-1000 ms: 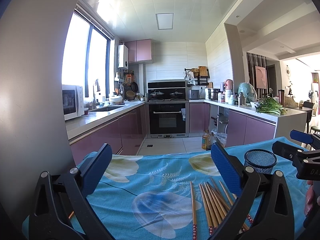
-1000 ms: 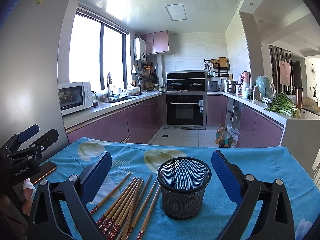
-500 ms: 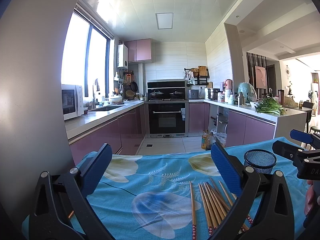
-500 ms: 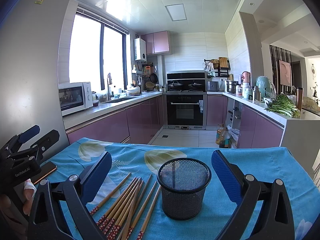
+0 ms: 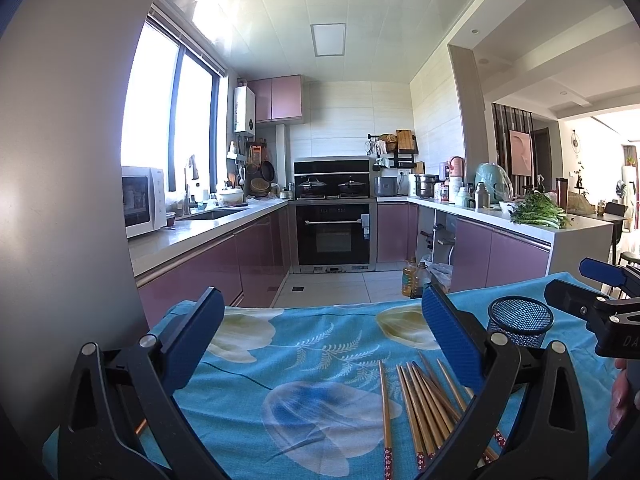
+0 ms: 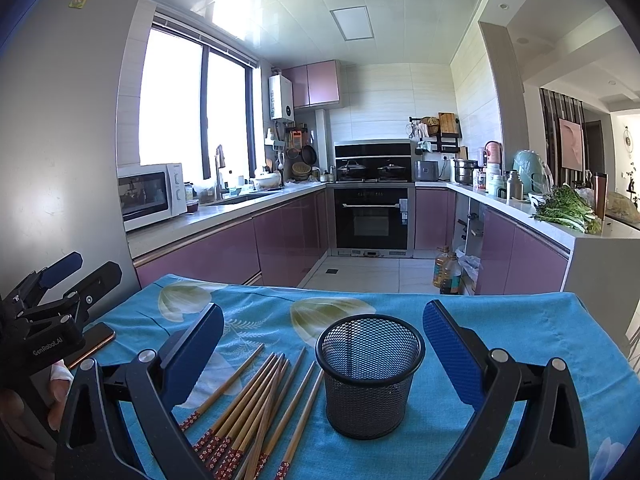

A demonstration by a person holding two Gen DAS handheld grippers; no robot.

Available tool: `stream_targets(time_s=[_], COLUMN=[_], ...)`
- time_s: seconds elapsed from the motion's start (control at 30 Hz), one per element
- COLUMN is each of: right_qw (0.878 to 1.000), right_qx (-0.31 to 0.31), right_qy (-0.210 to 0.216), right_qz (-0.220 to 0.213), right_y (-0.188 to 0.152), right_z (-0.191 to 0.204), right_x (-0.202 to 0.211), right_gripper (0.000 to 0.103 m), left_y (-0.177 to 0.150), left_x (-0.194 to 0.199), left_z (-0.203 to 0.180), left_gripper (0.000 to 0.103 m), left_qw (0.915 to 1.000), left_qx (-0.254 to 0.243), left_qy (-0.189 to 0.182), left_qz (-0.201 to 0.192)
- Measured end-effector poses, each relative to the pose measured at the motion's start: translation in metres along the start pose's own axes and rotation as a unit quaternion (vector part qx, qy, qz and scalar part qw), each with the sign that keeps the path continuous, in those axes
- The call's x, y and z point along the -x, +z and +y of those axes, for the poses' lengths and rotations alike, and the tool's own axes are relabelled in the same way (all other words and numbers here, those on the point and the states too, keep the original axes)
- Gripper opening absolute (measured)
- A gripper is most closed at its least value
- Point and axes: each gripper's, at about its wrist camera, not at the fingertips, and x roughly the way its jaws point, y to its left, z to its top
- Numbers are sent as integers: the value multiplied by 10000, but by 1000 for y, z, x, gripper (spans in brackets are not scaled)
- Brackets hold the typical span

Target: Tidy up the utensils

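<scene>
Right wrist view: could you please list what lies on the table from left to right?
Left tongs → phone → chopsticks → mesh cup.
</scene>
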Motion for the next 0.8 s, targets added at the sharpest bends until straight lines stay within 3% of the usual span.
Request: stream_targets(time_s=[0.8], right_qw=[9999], right_qx=[-37], right_qy=[78], right_qz=[51], right_y=[-1], right_z=[1], right_x=[0], right_gripper=[97], left_y=[-9], left_x=[-5], left_z=[0], left_gripper=[97], left_qw=[9999], left_qx=[8], left_qy=[-68], left_qz=[85])
